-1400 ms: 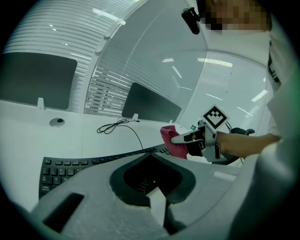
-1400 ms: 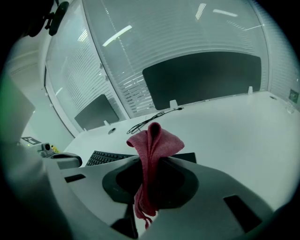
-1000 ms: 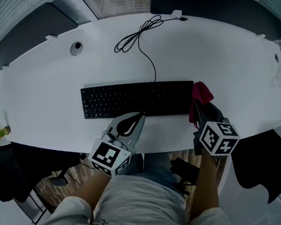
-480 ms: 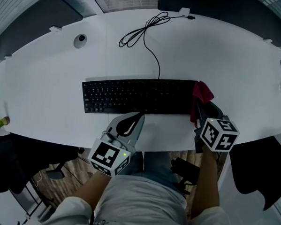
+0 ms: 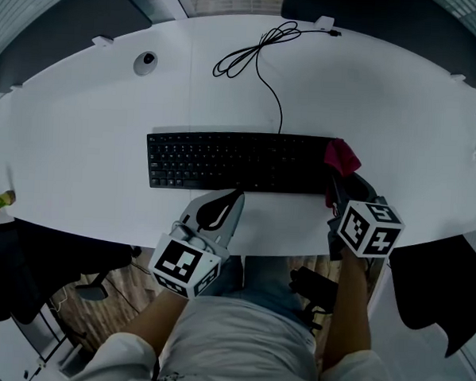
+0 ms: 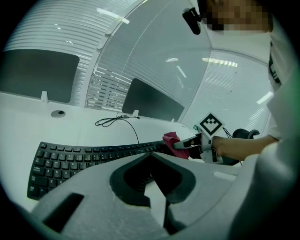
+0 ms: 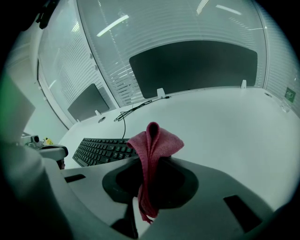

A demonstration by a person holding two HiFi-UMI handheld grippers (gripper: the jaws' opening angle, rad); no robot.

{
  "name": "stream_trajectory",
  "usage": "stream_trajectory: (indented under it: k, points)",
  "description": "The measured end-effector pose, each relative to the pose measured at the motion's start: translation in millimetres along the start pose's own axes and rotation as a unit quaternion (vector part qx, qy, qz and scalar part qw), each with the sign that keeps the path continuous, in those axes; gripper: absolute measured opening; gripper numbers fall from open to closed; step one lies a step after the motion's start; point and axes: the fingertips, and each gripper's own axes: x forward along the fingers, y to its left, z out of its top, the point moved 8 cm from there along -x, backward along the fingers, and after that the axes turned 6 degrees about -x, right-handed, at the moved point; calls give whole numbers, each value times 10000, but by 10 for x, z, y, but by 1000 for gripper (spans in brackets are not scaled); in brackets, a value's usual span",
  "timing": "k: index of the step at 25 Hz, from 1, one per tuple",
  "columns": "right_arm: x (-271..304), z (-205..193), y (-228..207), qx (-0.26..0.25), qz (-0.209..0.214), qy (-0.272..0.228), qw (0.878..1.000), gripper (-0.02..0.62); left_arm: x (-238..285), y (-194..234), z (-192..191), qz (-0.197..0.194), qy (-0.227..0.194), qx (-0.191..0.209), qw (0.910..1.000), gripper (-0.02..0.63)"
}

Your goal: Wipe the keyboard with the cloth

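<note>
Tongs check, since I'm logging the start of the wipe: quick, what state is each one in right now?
Left tongs: closed, nothing between them.
Right tongs: closed on the red cloth.

Head view looks steeply down on the desk point(image 5: 81, 153); both low, close gripper views share its keyboard point(image 5: 239, 160).

Left tool point(image 5: 238, 196) closed and empty, right tool point(image 5: 334, 177) clamped on cloth point(image 5: 342, 155).

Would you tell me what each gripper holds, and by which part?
The right gripper pinches the red cloth by its bunched middle fold; the left gripper is shut on nothing.
</note>
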Motion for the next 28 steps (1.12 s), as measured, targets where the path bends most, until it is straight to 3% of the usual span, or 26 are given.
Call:
stream_trajectory:
  k: [28]
  points:
    - [398,113,913,-184,557,138,9982,71,-533,493,14,322,-188,-130,9992,11]
